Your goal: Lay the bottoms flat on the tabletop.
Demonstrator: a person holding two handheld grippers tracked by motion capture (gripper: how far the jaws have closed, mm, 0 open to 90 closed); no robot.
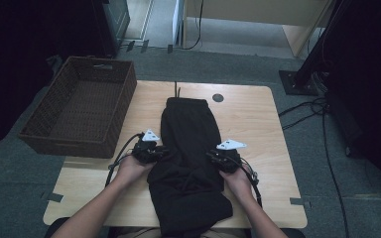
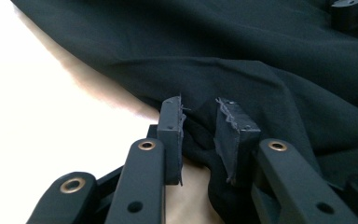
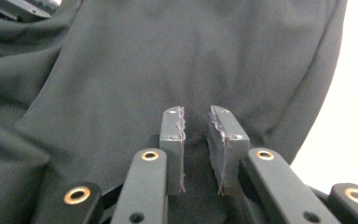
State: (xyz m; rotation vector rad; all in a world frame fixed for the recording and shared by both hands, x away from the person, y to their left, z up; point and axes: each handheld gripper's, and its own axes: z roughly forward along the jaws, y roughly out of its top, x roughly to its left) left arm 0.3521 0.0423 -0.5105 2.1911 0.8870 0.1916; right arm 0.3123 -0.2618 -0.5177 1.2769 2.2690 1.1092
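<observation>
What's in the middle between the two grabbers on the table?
In the high view, black trousers lie between the left gripper and the right gripper, each at one edge of the cloth.

Dim high view, dark corners, gripper views overexposed (tabletop blown white), soft focus
</observation>
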